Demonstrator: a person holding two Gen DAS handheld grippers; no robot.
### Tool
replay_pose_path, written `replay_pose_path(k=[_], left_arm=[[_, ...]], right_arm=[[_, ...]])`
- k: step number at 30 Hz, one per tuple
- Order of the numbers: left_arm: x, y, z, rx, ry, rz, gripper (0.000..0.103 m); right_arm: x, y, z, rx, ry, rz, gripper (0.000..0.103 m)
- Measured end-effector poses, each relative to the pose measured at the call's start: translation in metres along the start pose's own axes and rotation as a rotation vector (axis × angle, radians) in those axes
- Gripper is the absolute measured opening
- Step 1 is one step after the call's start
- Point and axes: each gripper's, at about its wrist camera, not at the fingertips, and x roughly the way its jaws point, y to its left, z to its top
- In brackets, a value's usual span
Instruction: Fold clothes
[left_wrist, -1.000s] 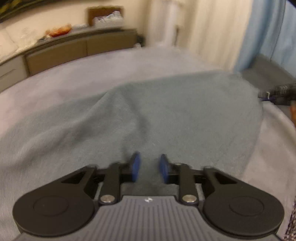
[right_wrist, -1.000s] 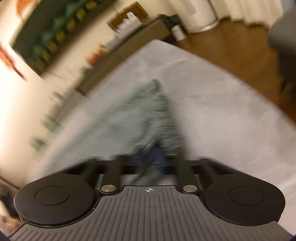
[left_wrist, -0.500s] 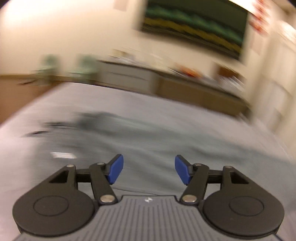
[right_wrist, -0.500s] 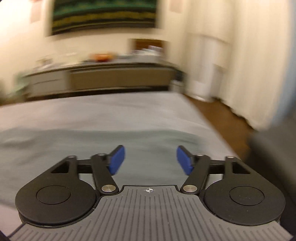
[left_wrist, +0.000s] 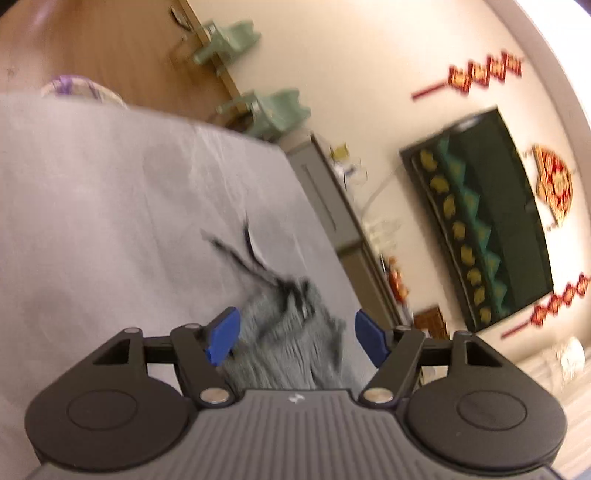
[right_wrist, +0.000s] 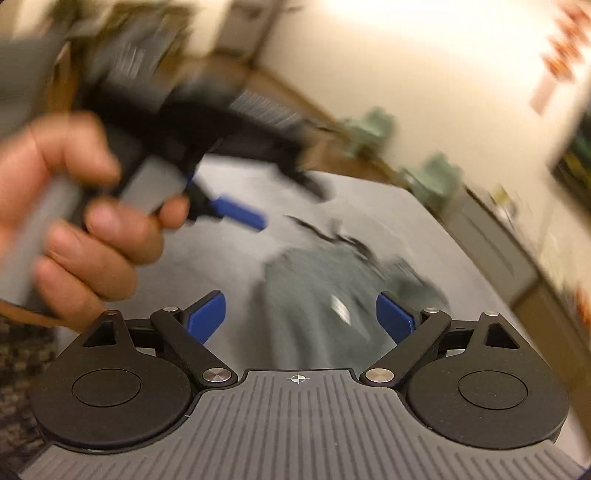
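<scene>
A grey garment (left_wrist: 291, 343) with black drawstrings (left_wrist: 251, 258) lies crumpled on the pale grey bed sheet (left_wrist: 110, 184). My left gripper (left_wrist: 297, 341) hovers over its near end. Its jaws are opening, and the cloth shows between the blue pads (left_wrist: 221, 339) without touching them. In the right wrist view, the same garment (right_wrist: 325, 291) lies ahead of my right gripper (right_wrist: 301, 317). The right gripper's jaws are also opening wide, and they hold nothing. A hand (right_wrist: 85, 229) at the upper left holds the left gripper, with one blue finger (right_wrist: 240, 216) showing above the sheet. Motion blur softens both views.
A low grey cabinet (left_wrist: 325, 199) runs along the wall past the bed's far edge. Two green chairs (left_wrist: 273, 110) stand on the wooden floor (left_wrist: 110, 44). A dark picture (left_wrist: 480, 221) and red decorations hang on the wall. A patterned bundle (left_wrist: 74, 86) lies beyond the bed.
Both grippers went from nearly shut on the grey cloth to wide open and empty. Both views rolled and swung across the bed to the drawstring end. The left hand's gripper entered the right view.
</scene>
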Motion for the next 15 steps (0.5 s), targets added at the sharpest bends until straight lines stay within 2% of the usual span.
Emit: replay_pose_path(k=[1, 2, 3, 6, 13, 15], left_arm=[[0.001, 0.003, 0.003, -0.004, -0.01, -0.004, 0.075], [0.001, 0.006, 0.005, -0.011, -0.016, -0.01, 0.075], [0.002, 0.009, 0.007, -0.02, -0.008, -0.019, 0.075], [0.012, 0.012, 0.006, -0.025, 0.028, -0.048, 0.077], [0.059, -0.006, -0.021, 0.139, 0.163, 0.037, 0.086], [0.069, -0.016, -0.028, 0.196, 0.177, 0.051, 0.089]], right_arm=[[0.018, 0.002, 0.004, -0.029, 0.028, -0.002, 0.085], [0.034, -0.003, 0.005, -0.036, 0.073, 0.004, 0.055], [0.039, -0.016, 0.005, 0.004, 0.097, 0.017, 0.007], [0.03, -0.068, 0.005, 0.2, 0.089, 0.046, 0.007], [-0.015, -0.18, -0.002, 0.485, -0.039, -0.109, 0.005], [-0.028, -0.207, -0.006, 0.547, -0.078, -0.151, 0.005]])
